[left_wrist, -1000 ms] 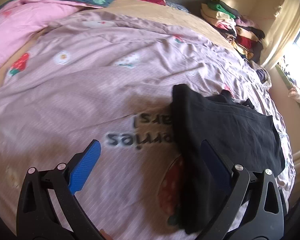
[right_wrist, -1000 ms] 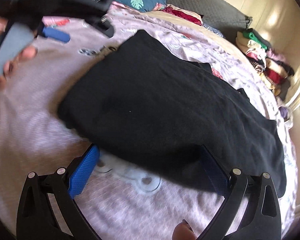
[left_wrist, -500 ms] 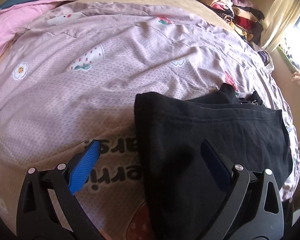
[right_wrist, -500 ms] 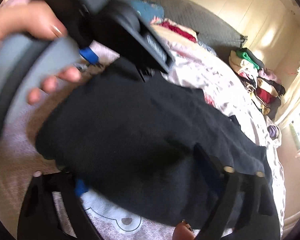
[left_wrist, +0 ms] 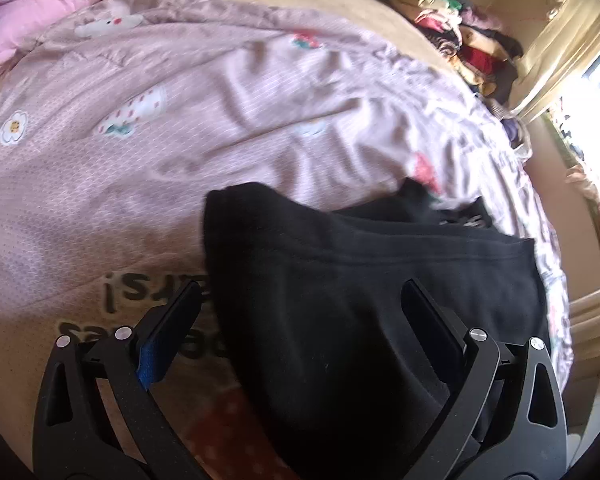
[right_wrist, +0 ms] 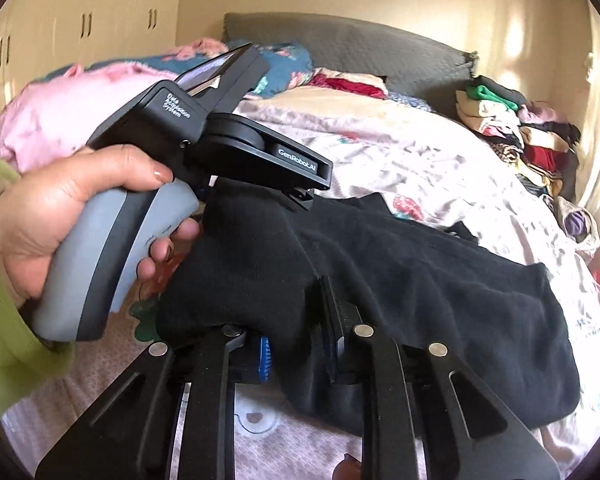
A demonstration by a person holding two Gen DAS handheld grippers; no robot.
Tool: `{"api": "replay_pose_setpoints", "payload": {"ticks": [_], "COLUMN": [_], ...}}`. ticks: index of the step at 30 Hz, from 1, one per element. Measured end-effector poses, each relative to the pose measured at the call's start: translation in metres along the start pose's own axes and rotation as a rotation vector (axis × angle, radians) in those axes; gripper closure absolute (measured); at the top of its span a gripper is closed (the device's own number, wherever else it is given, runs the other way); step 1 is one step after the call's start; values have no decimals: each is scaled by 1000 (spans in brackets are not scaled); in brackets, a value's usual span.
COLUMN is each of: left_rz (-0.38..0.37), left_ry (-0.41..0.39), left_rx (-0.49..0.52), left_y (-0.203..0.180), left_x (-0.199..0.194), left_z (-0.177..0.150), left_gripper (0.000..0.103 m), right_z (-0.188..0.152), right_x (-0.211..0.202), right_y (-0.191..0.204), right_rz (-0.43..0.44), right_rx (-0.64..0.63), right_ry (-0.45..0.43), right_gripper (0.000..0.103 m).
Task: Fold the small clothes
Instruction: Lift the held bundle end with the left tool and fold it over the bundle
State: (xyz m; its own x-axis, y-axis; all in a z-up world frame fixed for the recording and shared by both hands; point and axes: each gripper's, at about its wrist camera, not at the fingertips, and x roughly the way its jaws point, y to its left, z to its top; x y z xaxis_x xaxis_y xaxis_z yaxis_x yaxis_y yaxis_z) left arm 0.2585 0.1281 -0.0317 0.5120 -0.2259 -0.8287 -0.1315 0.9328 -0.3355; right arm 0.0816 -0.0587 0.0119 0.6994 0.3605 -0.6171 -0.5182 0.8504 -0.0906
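Note:
A black garment point(left_wrist: 380, 248) lies folded on the pink printed bedspread point(left_wrist: 180, 160). My left gripper point(left_wrist: 300, 304) hangs open over the garment's left edge, one finger above the bedspread and the other above the black cloth, pressing on nothing. In the right wrist view a hand in a green sleeve point(right_wrist: 60, 208) holds that left tool's housing point(right_wrist: 260, 148) over the garment's far corner. My right gripper point(right_wrist: 300, 304) is closing, and a raised fold of the black garment point(right_wrist: 420, 272) at its near edge is pinched between the fingers.
A stack of folded clothes point(right_wrist: 512, 132) stands at the bed's far right corner, also seen from the left wrist point(left_wrist: 460, 32). A pink blanket point(right_wrist: 60, 108), pillows and a grey headboard point(right_wrist: 360, 52) lie at the back. A curtain and bright window point(left_wrist: 580, 60) are on the right.
My right gripper went from wide open to closed on the garment's near edge and rose with it. My left gripper slid over the garment's left edge, still open.

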Motion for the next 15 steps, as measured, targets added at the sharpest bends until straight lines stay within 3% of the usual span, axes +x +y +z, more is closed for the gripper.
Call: {"api": "replay_pose_setpoints", "payload": {"ticks": [4, 7, 12, 15], "left_rz": [-52, -74, -85, -88], "left_ry": [-43, -60, -90, -104], "left_rx": [7, 36, 116, 156], "left_y": [-23, -45, -83, -101], "left_x": [-13, -19, -27, -30], "left_z": [1, -1, -6, -11], "left_gripper": [12, 25, 58, 67], "right_z": [-2, -6, -9, -14], "right_x": [-16, -25, -40, -48], "right_y": [-15, -23, -41, -51], "right_rz": [-22, -35, -64, -75], "right_rx": [51, 82, 140, 172], "right_ry": [-31, -49, -75, -89], "right_gripper": [86, 86, 87, 87]}}
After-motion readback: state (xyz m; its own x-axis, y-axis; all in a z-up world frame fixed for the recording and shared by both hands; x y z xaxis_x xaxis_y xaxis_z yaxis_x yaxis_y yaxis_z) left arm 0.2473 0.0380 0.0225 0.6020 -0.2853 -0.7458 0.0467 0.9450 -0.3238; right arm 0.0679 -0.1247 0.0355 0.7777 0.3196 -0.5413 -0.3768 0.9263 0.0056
